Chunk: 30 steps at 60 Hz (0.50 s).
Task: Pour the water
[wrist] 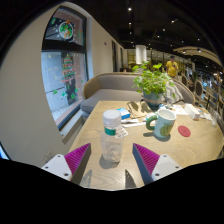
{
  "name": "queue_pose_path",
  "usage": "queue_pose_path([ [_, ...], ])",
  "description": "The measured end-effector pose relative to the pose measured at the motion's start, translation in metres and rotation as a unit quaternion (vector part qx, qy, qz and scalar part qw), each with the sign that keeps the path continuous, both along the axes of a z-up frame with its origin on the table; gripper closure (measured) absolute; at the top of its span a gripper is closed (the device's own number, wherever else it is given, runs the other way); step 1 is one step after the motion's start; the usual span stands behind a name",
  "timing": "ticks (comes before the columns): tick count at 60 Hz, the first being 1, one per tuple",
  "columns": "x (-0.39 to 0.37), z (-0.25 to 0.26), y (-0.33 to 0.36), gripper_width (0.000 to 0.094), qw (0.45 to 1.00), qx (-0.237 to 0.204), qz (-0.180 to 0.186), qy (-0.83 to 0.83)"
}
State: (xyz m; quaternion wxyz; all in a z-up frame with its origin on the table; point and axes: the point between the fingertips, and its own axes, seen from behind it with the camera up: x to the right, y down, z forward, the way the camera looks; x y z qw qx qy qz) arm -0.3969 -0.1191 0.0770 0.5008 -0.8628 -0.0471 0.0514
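Observation:
A clear plastic water bottle (112,136) with a white and green label stands upright on the wooden table (100,170). It sits between my two fingers, just ahead of the magenta pads (77,158), with a gap on each side. My gripper (112,160) is open and holds nothing. A green and white mug (162,123) stands farther back to the right of the bottle, handle toward the bottle.
A potted green plant (153,84) stands at the back of the table. Papers and small items (130,112) lie behind the bottle, and a red coaster (185,130) lies right of the mug. A grey sofa (110,92) and a window (62,75) lie beyond.

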Motion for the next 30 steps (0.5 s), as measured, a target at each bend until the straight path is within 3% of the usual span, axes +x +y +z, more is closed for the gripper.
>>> queue_pose_path([
  [11,-0.006,-0.027,0.051,0.0118,1.0,0.014,-0.025,-0.001],
  [18,-0.005,-0.044,0.07,0.0266,0.999,0.017,-0.029,-0.014],
  [22,-0.007,-0.048,0.074,0.0397,0.999,0.021,-0.027,-0.014],
  [30,-0.01,-0.045,0.078,0.0453,0.999,0.033,-0.022,-0.007],
])
